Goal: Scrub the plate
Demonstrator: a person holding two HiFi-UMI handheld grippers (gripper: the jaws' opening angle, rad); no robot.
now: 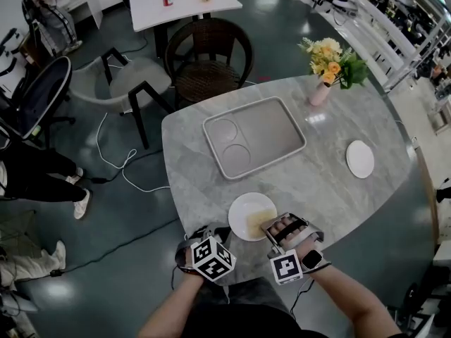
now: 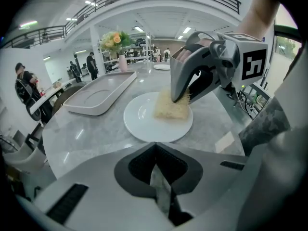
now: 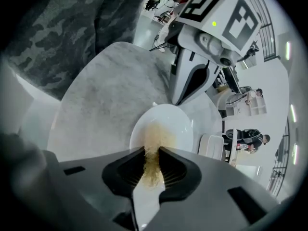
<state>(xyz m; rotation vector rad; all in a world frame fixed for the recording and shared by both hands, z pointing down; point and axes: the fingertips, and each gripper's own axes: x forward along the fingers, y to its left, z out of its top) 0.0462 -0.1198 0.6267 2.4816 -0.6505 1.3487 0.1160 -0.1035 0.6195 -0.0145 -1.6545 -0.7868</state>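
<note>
Your right gripper [image 3: 153, 152] is clamped on the yellow sponge [image 1: 259, 222], which lies flat on the white plate [image 1: 239, 210]. The plate sits at the near edge of the marble table [image 1: 317, 189], just on your side of the grey tray [image 1: 282, 129]. Your left gripper [image 2: 155, 147] has its jaws together, holding nothing. Its tip is at the plate's left rim; contact unclear.

The sponge [image 1: 259, 222] lies on the plate [image 1: 238, 213], tray [image 1: 271, 129] behind it, vase [image 1: 319, 93] farther right.
</note>
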